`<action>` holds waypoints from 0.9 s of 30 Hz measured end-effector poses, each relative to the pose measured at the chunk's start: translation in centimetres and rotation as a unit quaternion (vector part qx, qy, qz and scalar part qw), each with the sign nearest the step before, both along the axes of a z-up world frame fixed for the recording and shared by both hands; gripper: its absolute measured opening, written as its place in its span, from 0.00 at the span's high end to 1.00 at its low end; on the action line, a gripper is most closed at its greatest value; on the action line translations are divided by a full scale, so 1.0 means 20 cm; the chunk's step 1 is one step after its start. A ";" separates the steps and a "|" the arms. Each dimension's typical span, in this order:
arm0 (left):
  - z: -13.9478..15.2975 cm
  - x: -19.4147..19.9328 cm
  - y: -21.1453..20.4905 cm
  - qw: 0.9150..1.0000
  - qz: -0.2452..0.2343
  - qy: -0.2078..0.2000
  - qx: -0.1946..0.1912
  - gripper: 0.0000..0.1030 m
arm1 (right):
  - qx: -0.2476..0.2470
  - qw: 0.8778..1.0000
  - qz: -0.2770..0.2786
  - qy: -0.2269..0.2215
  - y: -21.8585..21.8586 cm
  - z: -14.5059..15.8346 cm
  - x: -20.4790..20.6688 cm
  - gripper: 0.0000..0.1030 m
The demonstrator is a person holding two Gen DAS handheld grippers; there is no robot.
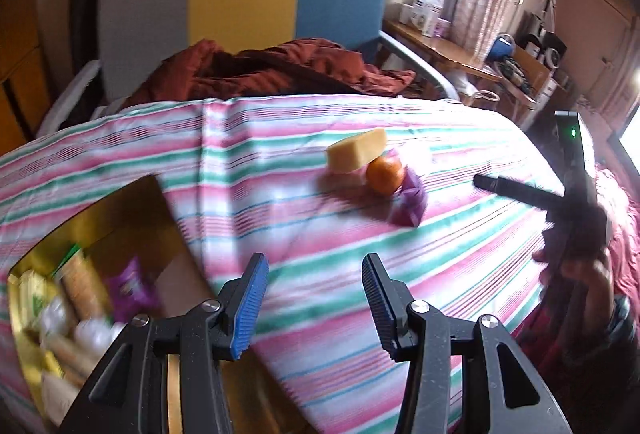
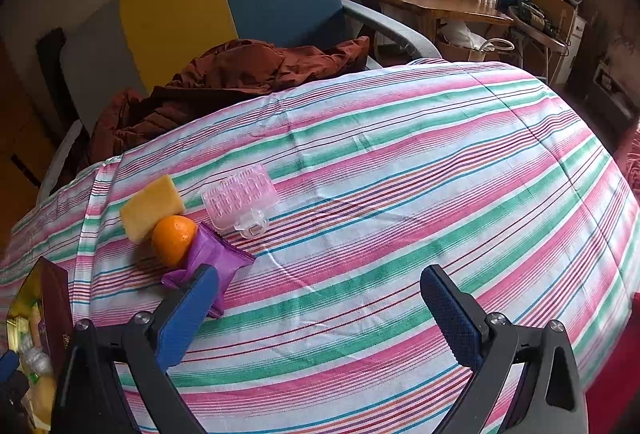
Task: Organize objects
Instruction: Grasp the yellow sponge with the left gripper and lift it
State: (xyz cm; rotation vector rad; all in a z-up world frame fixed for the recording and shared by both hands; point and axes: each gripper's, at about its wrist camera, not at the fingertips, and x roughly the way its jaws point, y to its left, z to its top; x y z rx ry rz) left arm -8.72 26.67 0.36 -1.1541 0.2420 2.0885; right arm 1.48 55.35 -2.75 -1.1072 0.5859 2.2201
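A table under a pink, green and white striped cloth (image 2: 400, 162) carries a small cluster near its left part: a yellow rectangular sponge block (image 2: 151, 209) leaning against a round orange fruit (image 2: 174, 240), which touches a crumpled purple foil packet (image 2: 218, 258). Just beside them lies a clear pink plastic case (image 2: 240, 200) with a clip end. The right gripper (image 2: 320, 314) hovers over the cloth with its jaws spread wide and nothing between them, its left finger overlapping the packet in view. The left gripper (image 1: 316, 298) stands partly open and empty above the cloth, beside a gold-lined open box (image 1: 132, 218) holding blurred packets and wrapped pieces.
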 end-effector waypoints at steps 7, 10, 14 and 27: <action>-0.02 -0.17 0.25 0.998 -0.025 -0.050 0.027 0.38 | -0.009 1.000 0.018 -0.002 -0.02 -0.01 -0.02 0.01; -0.04 -0.25 0.34 0.997 -0.025 -0.059 0.030 0.30 | -0.014 1.000 0.027 -0.004 -0.03 -0.01 -0.03 0.02; -0.06 -0.33 0.45 0.997 -0.037 -0.055 0.037 0.20 | -0.020 0.999 0.037 -0.003 -0.05 -0.01 -0.04 0.02; -0.26 -0.58 0.80 0.993 -0.099 -0.062 0.014 0.14 | -0.044 0.998 0.049 -0.010 -0.05 -0.04 -0.05 0.02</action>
